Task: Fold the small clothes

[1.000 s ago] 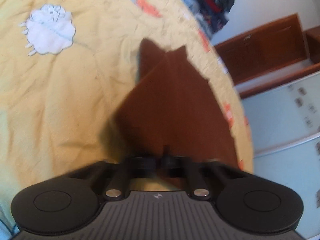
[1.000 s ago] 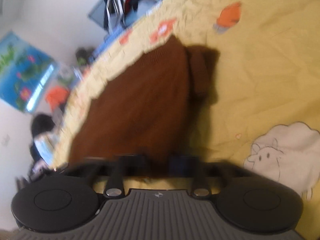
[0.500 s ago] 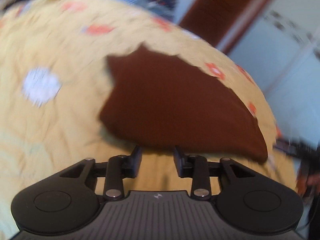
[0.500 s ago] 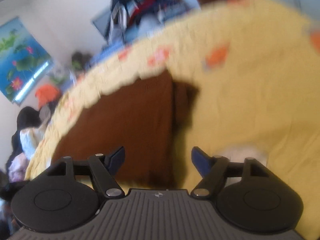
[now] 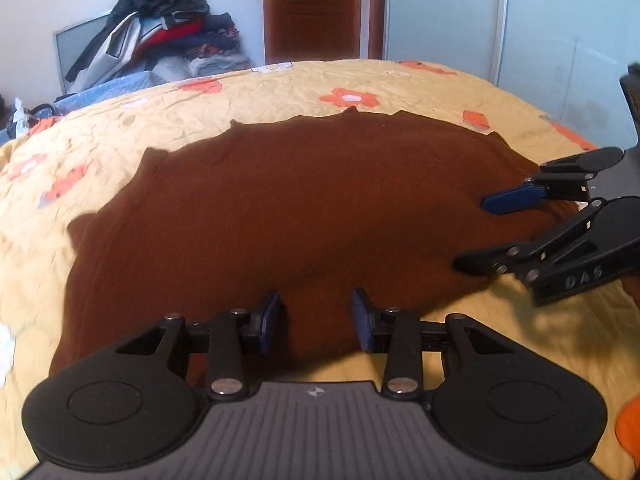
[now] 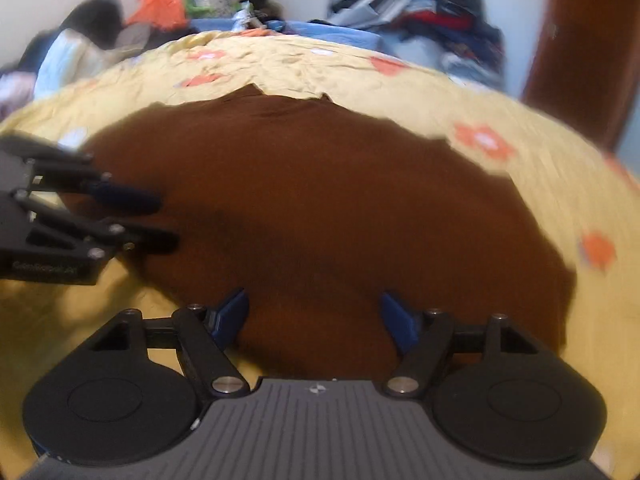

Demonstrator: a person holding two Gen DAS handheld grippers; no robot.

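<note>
A brown knitted garment (image 5: 300,208) (image 6: 320,200) lies spread flat on the yellow flowered bedspread (image 5: 280,88) (image 6: 540,184). My left gripper (image 5: 316,312) stands open over the garment's near edge, and nothing is pinched between its blue pads. It also shows at the left of the right wrist view as the left gripper (image 6: 160,220). My right gripper (image 6: 314,308) is open wider, its fingers apart above the garment's near edge. In the left wrist view the right gripper (image 5: 488,232) reaches in over the garment's right end.
A pile of clothes (image 5: 160,32) (image 6: 432,12) is heaped behind the bed. A brown door (image 5: 312,8) and pale sliding wardrobe doors (image 5: 440,16) stand beyond. A blurred dark-haired figure in white (image 6: 76,44) is at the far left. Something orange (image 5: 628,428) sits at the lower right edge.
Both grippers were shut on the hanging brown garment. They have opened and let it go, rolled level and drawn back, and the garment now lies flat on the bed.
</note>
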